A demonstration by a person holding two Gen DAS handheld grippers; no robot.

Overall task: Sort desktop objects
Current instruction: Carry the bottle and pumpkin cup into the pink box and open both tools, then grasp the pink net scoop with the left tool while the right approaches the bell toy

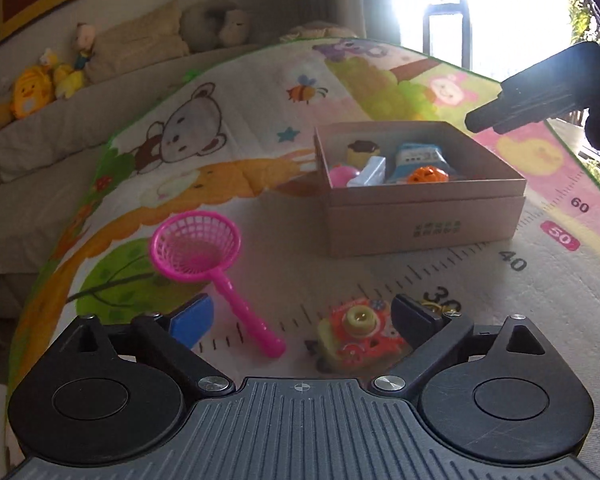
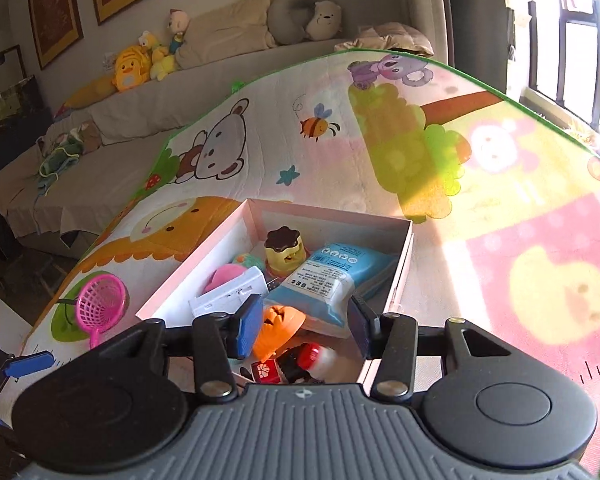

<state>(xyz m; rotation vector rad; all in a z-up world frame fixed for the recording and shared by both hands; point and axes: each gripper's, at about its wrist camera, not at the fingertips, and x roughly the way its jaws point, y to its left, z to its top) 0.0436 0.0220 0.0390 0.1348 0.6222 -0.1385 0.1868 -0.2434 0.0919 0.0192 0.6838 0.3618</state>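
An open cardboard box [image 1: 424, 216] on the play mat holds several toys, among them an orange pumpkin toy [image 1: 426, 176], a blue packet [image 2: 332, 276] and a pudding toy [image 2: 284, 250]. My right gripper [image 2: 304, 326] hovers above the box's near end, open, with nothing pressed between its pads. Below it a red-and-white toy [image 2: 312, 356] looks blurred inside the box. My left gripper [image 1: 302, 318] is open wide just above the mat. A small orange-and-yellow toy camera [image 1: 356, 338] lies between its fingers, untouched. A pink toy net [image 1: 196, 248] lies left of it, handle end near the blue left pad [image 1: 192, 320].
The mat [image 1: 380, 272] has a printed ruler along its near edge and a green border. A grey sofa [image 2: 140, 120] with plush toys and cushions stands behind it. A bright window [image 2: 560, 40] is at the right. My right gripper [image 1: 488, 120] shows dark above the box's far right corner.
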